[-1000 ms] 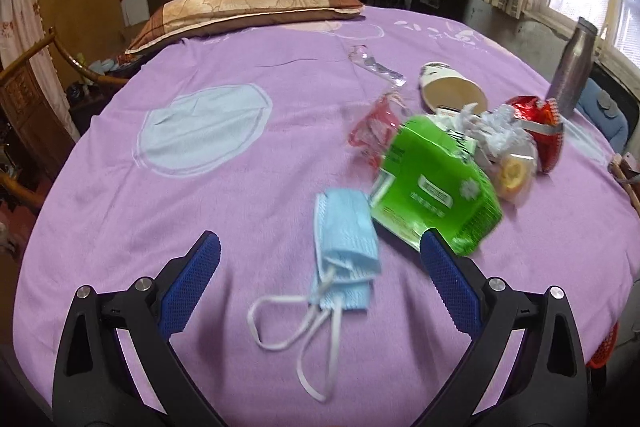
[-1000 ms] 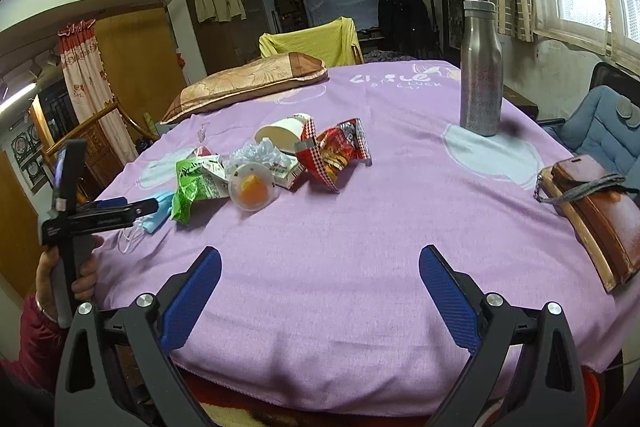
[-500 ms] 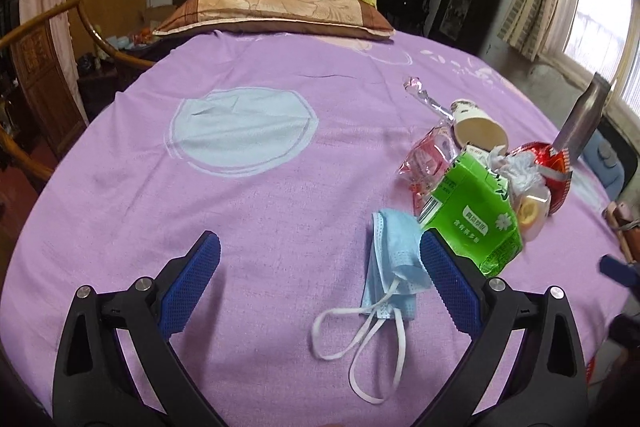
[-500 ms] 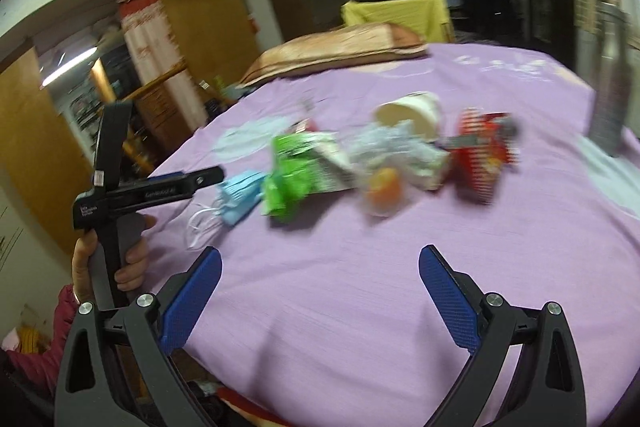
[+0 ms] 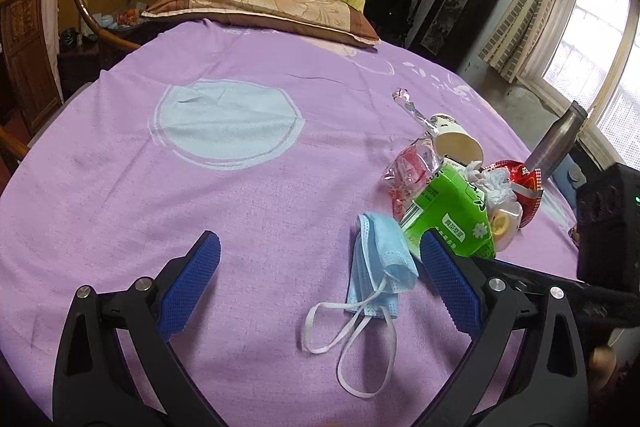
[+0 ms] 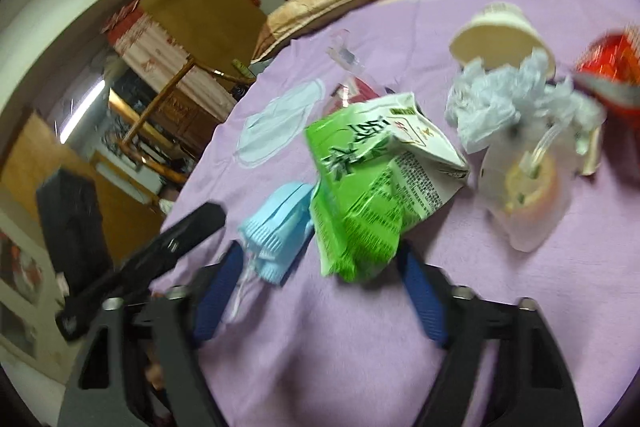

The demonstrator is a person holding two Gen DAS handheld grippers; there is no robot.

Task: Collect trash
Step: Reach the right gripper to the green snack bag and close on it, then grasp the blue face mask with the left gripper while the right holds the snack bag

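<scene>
Purple bedspread (image 5: pixel 248 211) with pale blue circles covered the surface in a cluttered bedroom. Left gripper (image 5: pixel 320 283) hung low over it, jaws wide open, empty; right gripper (image 6: pixel 320 291) likewise spread wide, gripping nothing, its view motion-blurred. Nearest lay a crumpled blue pleated face mask (image 5: pixel 380 259), white ear loops trailing toward the camera. Just right of it, touching, a creased glossy green carton (image 6: pixel 368 183). Beyond: clear plastic cup (image 6: pixel 528 187) with orange contents, wadded tissue (image 6: pixel 504 99), tipped paper cup (image 6: pixel 500 35), red foil wrapper (image 6: pixel 612 63) cut off at the edge. Farthest, a tan pillow (image 5: pixel 260 3).
</scene>
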